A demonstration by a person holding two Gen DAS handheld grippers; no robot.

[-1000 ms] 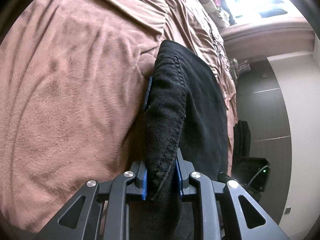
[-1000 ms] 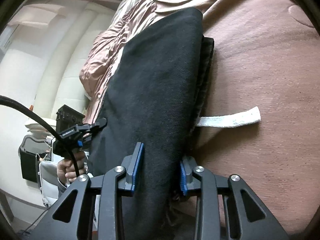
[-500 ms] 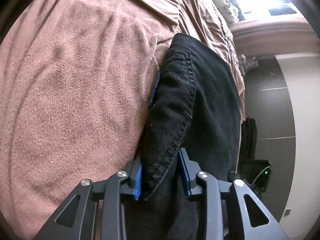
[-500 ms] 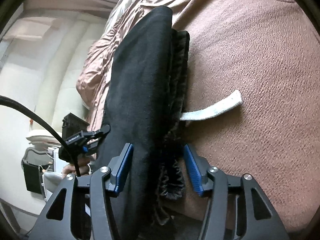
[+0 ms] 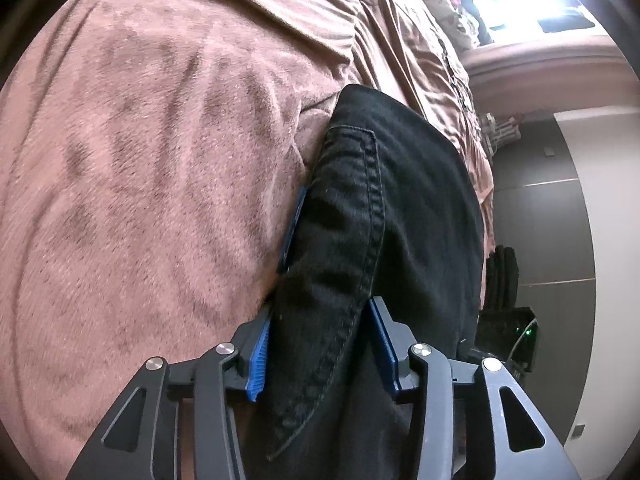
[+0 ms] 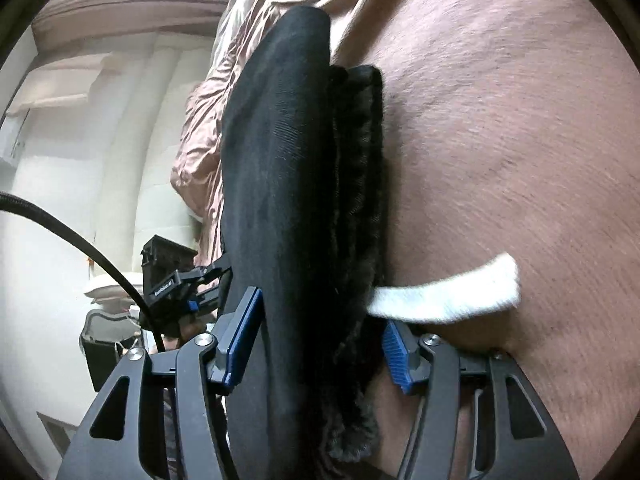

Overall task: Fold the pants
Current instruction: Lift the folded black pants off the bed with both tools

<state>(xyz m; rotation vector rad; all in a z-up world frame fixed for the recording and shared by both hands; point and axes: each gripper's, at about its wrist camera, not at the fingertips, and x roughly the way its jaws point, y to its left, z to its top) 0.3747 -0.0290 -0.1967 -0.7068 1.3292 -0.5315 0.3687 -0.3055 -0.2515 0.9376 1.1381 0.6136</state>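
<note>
Folded black pants (image 5: 384, 216) lie on the pink-brown bedspread (image 5: 152, 184). In the left wrist view my left gripper (image 5: 320, 344) straddles the stitched denim edge, its jaws spread apart with gaps beside the cloth. In the right wrist view the pants (image 6: 296, 184) show as a thick folded stack with a frayed edge, and a white drawstring (image 6: 448, 292) sticks out to the right. My right gripper (image 6: 316, 344) is open around the stack. The left gripper also shows in the right wrist view (image 6: 188, 280) at the far side of the pants.
The bedspread (image 6: 500, 128) stretches wide to the right of the pants. A crumpled pink quilt (image 6: 204, 136) lies at the bed's far end. A dark bin (image 6: 104, 344) and white wall stand beyond the bed edge. Dark cabinets (image 5: 536, 208) stand off the bed.
Both grippers have opened: the left let go of the denim edge, the right spread wide around the stack. The pants have settled onto the bedspread.
</note>
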